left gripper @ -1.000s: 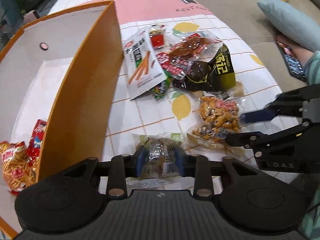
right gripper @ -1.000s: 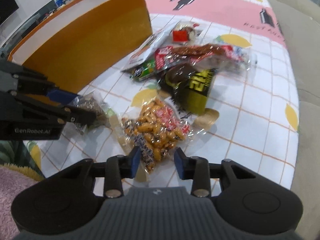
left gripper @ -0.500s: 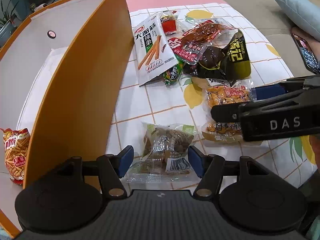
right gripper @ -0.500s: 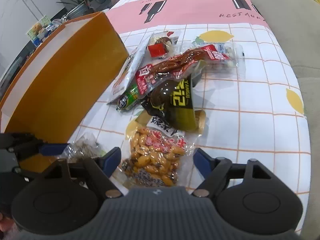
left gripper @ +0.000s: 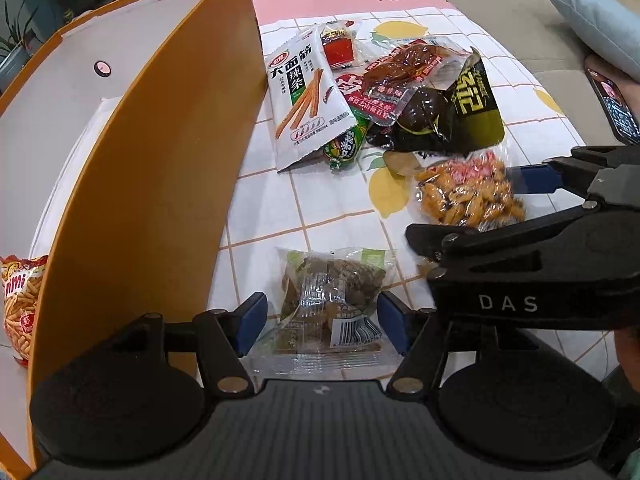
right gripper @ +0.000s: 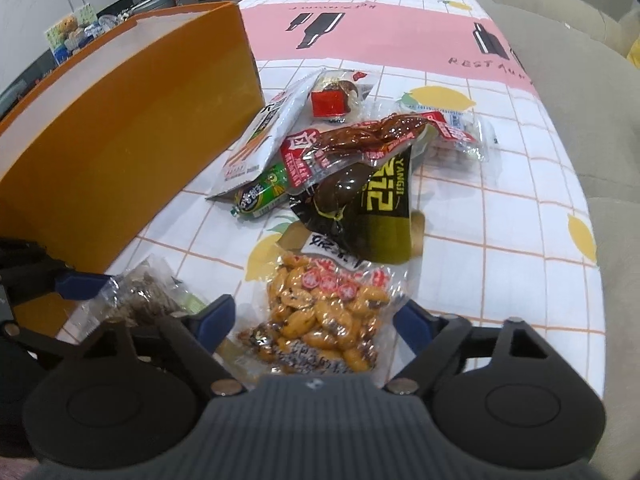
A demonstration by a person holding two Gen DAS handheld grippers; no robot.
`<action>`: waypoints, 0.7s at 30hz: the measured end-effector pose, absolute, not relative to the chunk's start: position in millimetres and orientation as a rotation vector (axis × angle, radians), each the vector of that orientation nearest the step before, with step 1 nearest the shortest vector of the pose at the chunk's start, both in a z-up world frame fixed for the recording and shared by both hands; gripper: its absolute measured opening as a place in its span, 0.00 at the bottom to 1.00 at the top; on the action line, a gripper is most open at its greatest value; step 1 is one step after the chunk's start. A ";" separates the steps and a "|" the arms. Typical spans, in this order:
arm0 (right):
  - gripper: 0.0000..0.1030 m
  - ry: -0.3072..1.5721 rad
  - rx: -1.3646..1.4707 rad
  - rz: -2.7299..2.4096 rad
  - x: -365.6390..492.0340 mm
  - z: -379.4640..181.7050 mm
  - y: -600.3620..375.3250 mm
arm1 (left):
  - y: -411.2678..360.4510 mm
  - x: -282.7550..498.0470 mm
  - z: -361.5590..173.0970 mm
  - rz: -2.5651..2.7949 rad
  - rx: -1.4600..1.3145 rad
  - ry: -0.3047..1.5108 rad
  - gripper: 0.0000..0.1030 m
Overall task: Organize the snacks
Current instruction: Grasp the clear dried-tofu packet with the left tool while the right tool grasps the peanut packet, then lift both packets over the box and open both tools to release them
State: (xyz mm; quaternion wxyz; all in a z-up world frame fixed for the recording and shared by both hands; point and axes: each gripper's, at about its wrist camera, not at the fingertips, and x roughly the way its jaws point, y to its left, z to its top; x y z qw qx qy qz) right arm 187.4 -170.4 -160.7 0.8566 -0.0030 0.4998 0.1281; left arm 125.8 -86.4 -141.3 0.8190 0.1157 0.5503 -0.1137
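Note:
My left gripper [left gripper: 322, 330] is open, its blue pads on either side of a clear packet of brown snack [left gripper: 332, 296] lying on the tablecloth, not touching it. My right gripper [right gripper: 314, 322] is open around a packet of orange peanuts [right gripper: 324, 312], which also shows in the left wrist view [left gripper: 468, 196]. An orange box [left gripper: 132, 184] stands at the left with a red-and-orange snack bag [left gripper: 18, 304] inside. A pile of snacks lies beyond: a white spicy-strip packet [left gripper: 306, 100], a green sausage [left gripper: 346, 146], a red meat packet [left gripper: 400, 76], a black-and-yellow packet [left gripper: 452, 116].
The right gripper body [left gripper: 532, 272] reaches in from the right, close to my left fingers. A beige sofa [right gripper: 580, 92] runs along the table's right side, with a blue cushion [left gripper: 596, 20] and a phone [left gripper: 612, 104]. The tablecloth [right gripper: 500, 216] has a lemon print.
Both grippers have opened: the left let go of the brown snack packet, the right let go of the peanut packet. Both packets now lie on the cloth between the open fingers.

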 end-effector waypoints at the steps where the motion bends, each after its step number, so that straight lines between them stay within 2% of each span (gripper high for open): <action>1: 0.71 1.046 -0.025 0.271 186.5 -160.1 -169.3 | -86.6 125.3 -141.4 -0.242 0.247 1.171 0.73; 4: 0.68 1.049 -0.007 0.278 186.1 -159.4 -173.1 | -85.4 124.6 -141.5 -0.248 0.234 1.173 0.70; 6: 0.65 1.053 0.025 0.277 186.3 -158.3 -177.6 | -84.2 123.4 -141.0 -0.252 0.221 1.177 0.62; 9: 0.55 1.055 0.063 0.281 185.3 -153.9 -183.5 | -85.5 120.7 -140.7 -0.251 0.234 1.172 0.59; 10: 0.48 1.056 0.061 0.280 184.5 -152.2 -183.9 | -85.7 119.5 -140.5 -0.249 0.236 1.170 0.59; 13: 0.47 1.080 0.084 0.286 180.1 -150.8 -187.3 | -84.9 117.0 -138.6 -0.237 0.236 1.167 0.57; 15: 0.42 1.081 0.097 0.291 174.7 -148.7 -190.2 | -82.4 115.9 -135.7 -0.225 0.227 1.160 0.49; 16: 0.35 1.072 0.113 0.293 172.4 -145.5 -192.6 | -81.0 115.4 -133.6 -0.219 0.218 1.158 0.49; 21: 0.33 1.067 0.113 0.296 162.4 -136.2 -196.6 | -74.8 111.3 -120.4 -0.206 0.180 1.120 0.47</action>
